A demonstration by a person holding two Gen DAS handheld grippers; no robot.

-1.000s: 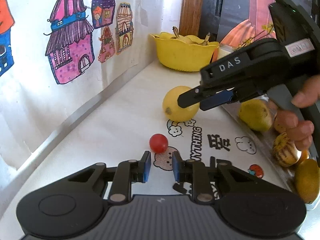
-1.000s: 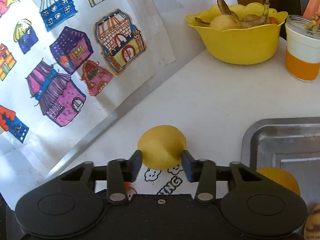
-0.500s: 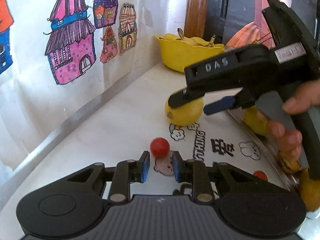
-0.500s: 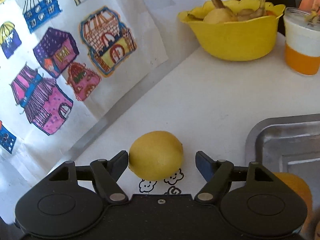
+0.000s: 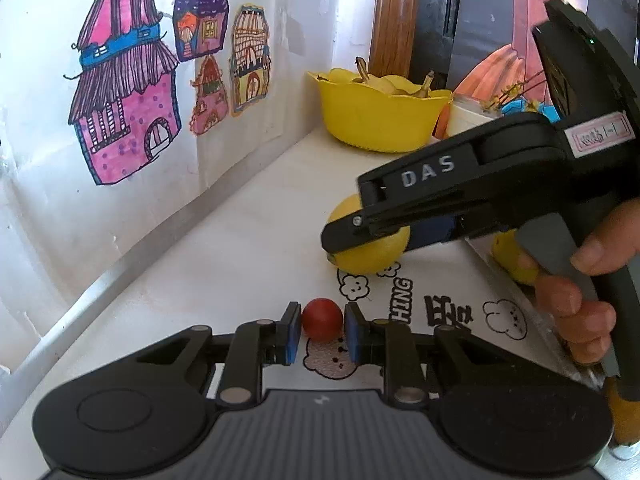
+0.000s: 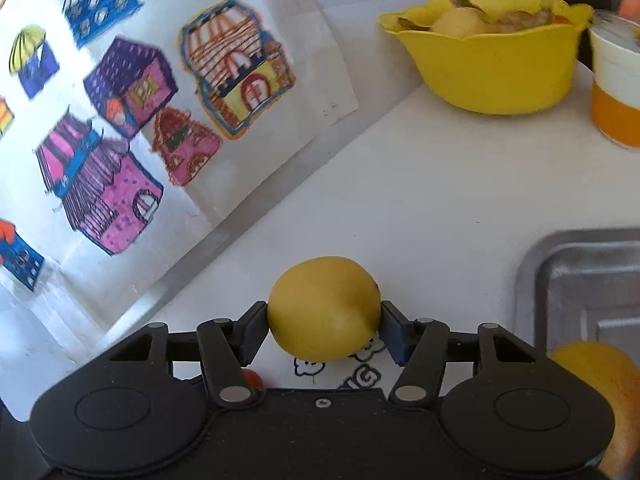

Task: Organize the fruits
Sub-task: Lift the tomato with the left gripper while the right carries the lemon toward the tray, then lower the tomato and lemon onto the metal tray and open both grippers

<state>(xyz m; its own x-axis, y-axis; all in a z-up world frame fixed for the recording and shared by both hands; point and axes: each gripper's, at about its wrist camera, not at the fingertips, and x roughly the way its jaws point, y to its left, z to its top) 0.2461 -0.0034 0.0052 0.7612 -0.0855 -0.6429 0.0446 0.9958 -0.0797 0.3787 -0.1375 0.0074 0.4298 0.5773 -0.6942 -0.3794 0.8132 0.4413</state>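
The right tool (image 6: 324, 320) is closing on one lemon (image 6: 323, 308), lying sideways at lower middle. The left tool (image 5: 322, 334) squeezes one red tomato (image 5: 322, 319).

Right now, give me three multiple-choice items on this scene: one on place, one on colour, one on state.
1. Where is the lemon?
A. in the bowl
B. between the right gripper fingers
C. on the tray

2. What colour is the bowl of fruit?
A. yellow
B. blue
C. white

3. How do the left gripper fingers stand?
A. spread wide, nothing between
B. out of view
C. close around the cherry tomato

Key: 1 B, its closing fingers flank it. 2 A, a yellow wall. 3 C, the tomato fills their gap.
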